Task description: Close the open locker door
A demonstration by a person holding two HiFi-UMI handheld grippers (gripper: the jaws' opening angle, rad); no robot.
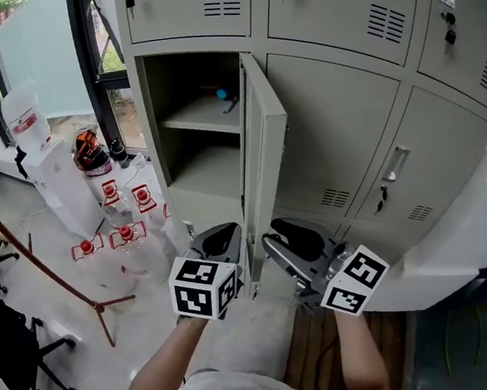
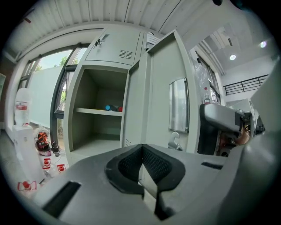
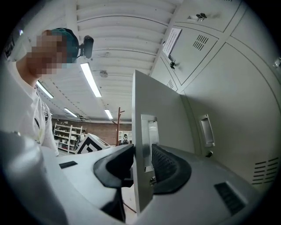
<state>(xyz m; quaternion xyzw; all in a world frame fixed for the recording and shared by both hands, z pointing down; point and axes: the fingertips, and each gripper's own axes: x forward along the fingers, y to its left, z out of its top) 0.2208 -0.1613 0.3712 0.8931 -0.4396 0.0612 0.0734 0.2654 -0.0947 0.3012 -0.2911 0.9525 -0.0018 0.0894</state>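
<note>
The grey locker door (image 1: 260, 144) stands open, nearly edge-on to me, beside its compartment (image 1: 201, 164) with a shelf. My right gripper (image 1: 293, 229) is at the door's lower free edge. In the right gripper view the door (image 3: 160, 105) runs between the jaws of the right gripper (image 3: 142, 160), next to the metal handle plate (image 3: 148, 138). The pads sit close on both sides without clamping. My left gripper (image 1: 222, 234) hovers just left of the door, low down, with its tips together and nothing between them. It (image 2: 141, 149) looks at the door's inner face (image 2: 160, 88).
Closed lockers (image 1: 349, 125) fill the wall to the right and above. On the floor to the left are several red-labelled bottles (image 1: 116, 226), a large water jug (image 1: 26, 123), a red pole stand (image 1: 56, 272) and an office chair (image 1: 12, 347). A small blue item (image 1: 222, 94) lies on the shelf.
</note>
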